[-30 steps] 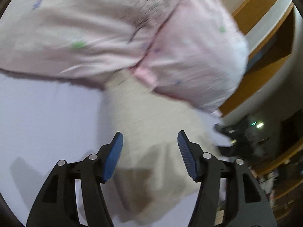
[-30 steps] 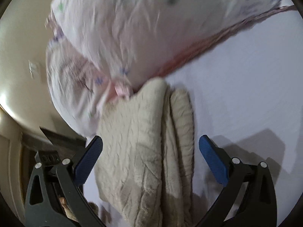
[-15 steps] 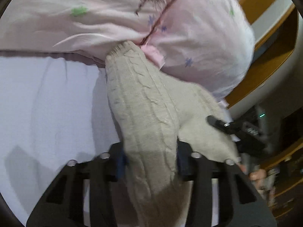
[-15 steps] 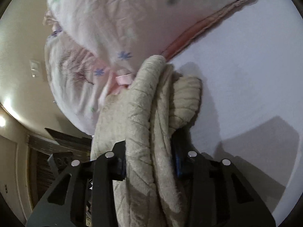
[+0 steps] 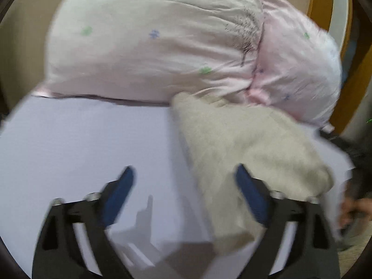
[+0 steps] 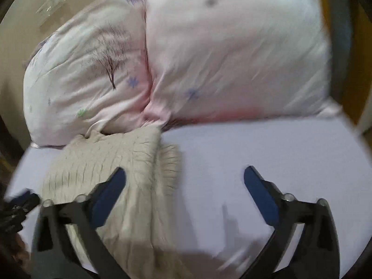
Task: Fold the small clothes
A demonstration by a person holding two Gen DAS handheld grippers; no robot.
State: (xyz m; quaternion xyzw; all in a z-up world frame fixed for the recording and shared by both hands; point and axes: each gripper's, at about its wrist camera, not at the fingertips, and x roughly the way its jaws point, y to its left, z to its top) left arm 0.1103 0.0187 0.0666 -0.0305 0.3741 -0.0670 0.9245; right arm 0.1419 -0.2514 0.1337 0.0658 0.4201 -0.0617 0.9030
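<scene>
2 pink pillows (image 5: 151,46) crowd the far edge of the lilac sheet (image 5: 81,144) — my beige knit garment (image 6: 111,162) lies folded against them. My left tongs (image 5: 183,186) and right tongs (image 6: 184,181) gape wide, gripping nothing; the garment sits right of the left pair — left of the right.

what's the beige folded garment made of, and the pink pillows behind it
The beige folded knit garment looks like chunky cable-knit yarn, wool or acrylic: raised ribs, matte and fuzzy. The pale pink printed pillows look like thin woven cotton or polyester: smooth, fine creases, slight sheen.
</scene>
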